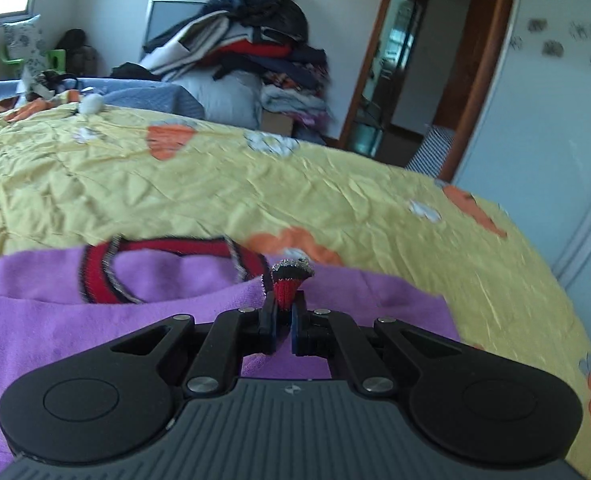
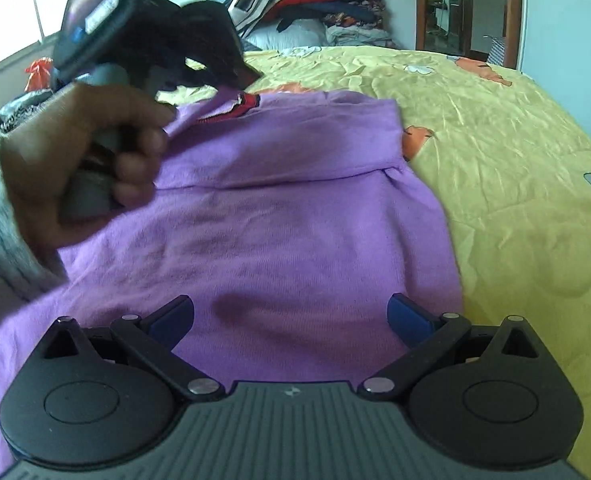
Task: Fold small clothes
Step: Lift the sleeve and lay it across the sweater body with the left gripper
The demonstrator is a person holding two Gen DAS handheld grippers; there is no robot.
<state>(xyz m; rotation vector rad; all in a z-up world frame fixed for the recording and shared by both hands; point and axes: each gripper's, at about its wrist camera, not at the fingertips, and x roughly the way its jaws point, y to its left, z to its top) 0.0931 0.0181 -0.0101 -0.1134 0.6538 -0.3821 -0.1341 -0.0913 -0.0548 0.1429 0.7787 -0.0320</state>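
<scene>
The purple garment (image 2: 287,216) is being pinched at its red collar (image 1: 287,292) by the left claw (image 1: 283,320); the right claw (image 2: 291,320) is being held wide apart above it.

Matt purple knit top (image 2: 279,216), crinkled cotton bedspread (image 2: 495,128)

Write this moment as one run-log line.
left gripper: shut on red collar trim | right gripper: open above purple top | bedspread: underneath

Left tongs (image 1: 283,312) pinched together; right tongs (image 2: 291,320) spread wide, low
</scene>
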